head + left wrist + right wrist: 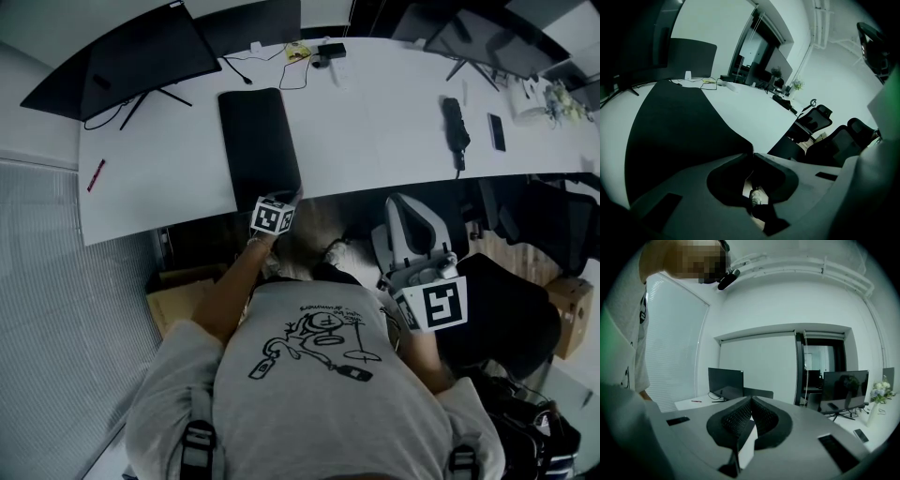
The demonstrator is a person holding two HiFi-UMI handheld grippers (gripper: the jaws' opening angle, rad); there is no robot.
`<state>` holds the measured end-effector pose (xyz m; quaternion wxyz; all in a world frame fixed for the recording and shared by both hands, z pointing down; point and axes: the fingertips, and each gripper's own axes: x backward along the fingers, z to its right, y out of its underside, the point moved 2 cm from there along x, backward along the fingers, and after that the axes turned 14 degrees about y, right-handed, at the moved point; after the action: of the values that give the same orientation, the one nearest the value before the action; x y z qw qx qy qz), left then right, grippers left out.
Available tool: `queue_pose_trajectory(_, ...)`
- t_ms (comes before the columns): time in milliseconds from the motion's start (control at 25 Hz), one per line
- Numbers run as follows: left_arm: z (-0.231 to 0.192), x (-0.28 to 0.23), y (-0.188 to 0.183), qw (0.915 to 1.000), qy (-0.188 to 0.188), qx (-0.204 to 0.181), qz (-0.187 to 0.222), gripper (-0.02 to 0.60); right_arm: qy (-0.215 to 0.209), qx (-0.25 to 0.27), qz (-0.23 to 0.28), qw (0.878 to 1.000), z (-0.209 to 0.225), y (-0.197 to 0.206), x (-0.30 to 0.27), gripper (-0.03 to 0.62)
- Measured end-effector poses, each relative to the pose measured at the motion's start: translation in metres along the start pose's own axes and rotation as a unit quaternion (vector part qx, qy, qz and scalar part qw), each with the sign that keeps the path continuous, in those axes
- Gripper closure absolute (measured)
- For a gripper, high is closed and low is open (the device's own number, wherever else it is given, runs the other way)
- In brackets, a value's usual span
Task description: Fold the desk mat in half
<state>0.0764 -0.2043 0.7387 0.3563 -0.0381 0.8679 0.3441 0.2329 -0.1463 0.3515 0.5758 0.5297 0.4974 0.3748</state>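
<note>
Desk mat flat on white desk, short side at desk's front edge. Left gripper at mat's near right corner. Jaws drawn to thin line, corner apparently pinched between tips. Right gripper off desk, in air beside office chair — jaws together, nothing between. Cardboard box on floor under desk — contents not visible. Flowers at desk's right end; what holds them unclear.
</note>
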Motion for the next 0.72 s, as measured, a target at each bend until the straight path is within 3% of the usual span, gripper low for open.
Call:
queue_pose_trajectory(80, -0.001, 0.001, 0.003, 1.0, -0.002, 0.004, 0.001, 0.517, -0.001, -0.001, 0.0, 1.0, -0.001, 0.0, -0.001, 0.585)
queue_pose_trajectory(360, 0.011, 0.016, 0.007, 0.9993, 0.013, 0.009, 0.033, 0.517, -0.016, 0.001, -0.001, 1.0, -0.018, 0.001, -0.006, 0.585)
queue_pose_trajectory(720, 0.012, 0.059, -0.007, 0.9959, 0.001, 0.006, 0.09, 0.54, -0.036, 0.006, -0.001, 0.999, -0.048, -0.001, -0.015, 0.585)
